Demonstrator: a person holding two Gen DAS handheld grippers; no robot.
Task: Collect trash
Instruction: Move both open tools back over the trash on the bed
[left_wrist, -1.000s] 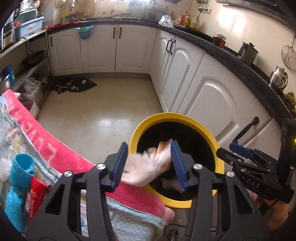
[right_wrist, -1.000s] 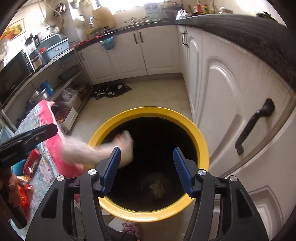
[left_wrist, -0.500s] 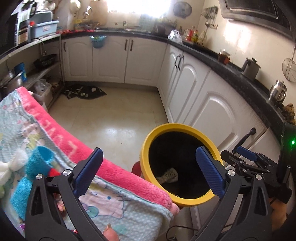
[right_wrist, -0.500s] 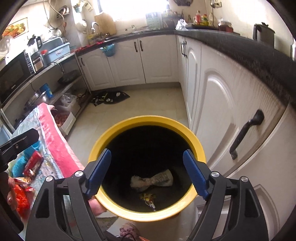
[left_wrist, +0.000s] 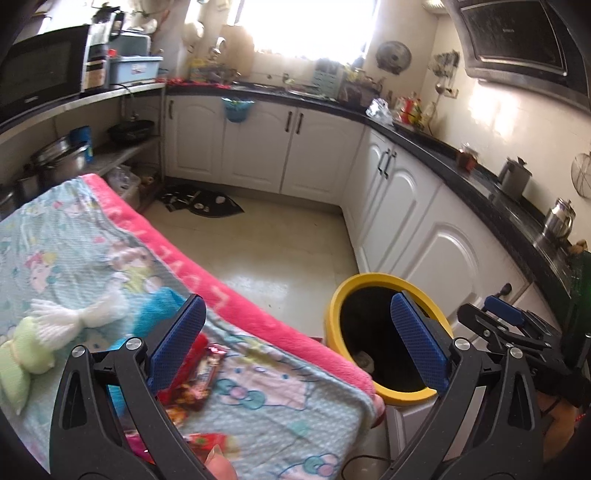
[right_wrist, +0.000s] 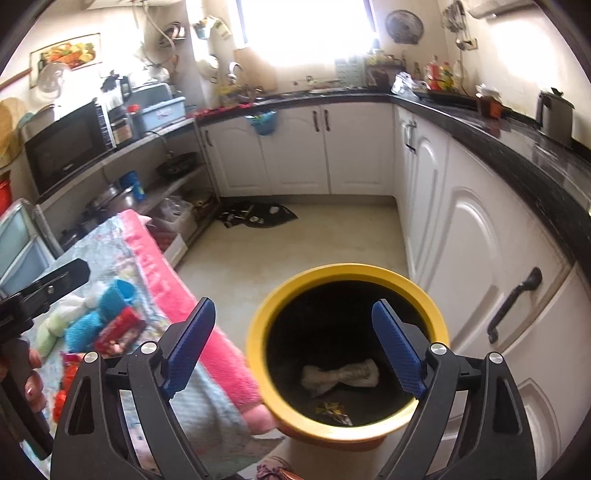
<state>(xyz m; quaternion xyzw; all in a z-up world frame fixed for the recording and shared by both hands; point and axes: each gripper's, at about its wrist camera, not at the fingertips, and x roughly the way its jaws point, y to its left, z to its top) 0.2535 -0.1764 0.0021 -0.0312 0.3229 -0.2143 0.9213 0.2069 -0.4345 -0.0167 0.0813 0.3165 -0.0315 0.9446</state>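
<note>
Both grippers hang above the edge of a surface (left_wrist: 258, 417) draped in a pale blue cartoon-print blanket with a pink border, next to a yellow-rimmed bin (right_wrist: 258, 332) that stands on the kitchen floor against white cabinets. The left gripper (left_wrist: 295, 343) has its blue fingers spread wide with nothing between them. The right gripper (right_wrist: 295, 350) is over the bin mouth; its jaws are opening and they hold nothing. Inside the dark bin lie a crumpled whitish paper wad (right_wrist: 341, 374) and, just in front of it, a small shiny wrapper (right_wrist: 332, 409). On the blanket, well apart from the bin, red snack wrappers (left_wrist: 192, 376) lie beside a blue fuzzy sock (left_wrist: 155, 306) and a white-and-green soft toy (left_wrist: 55, 332).
</note>
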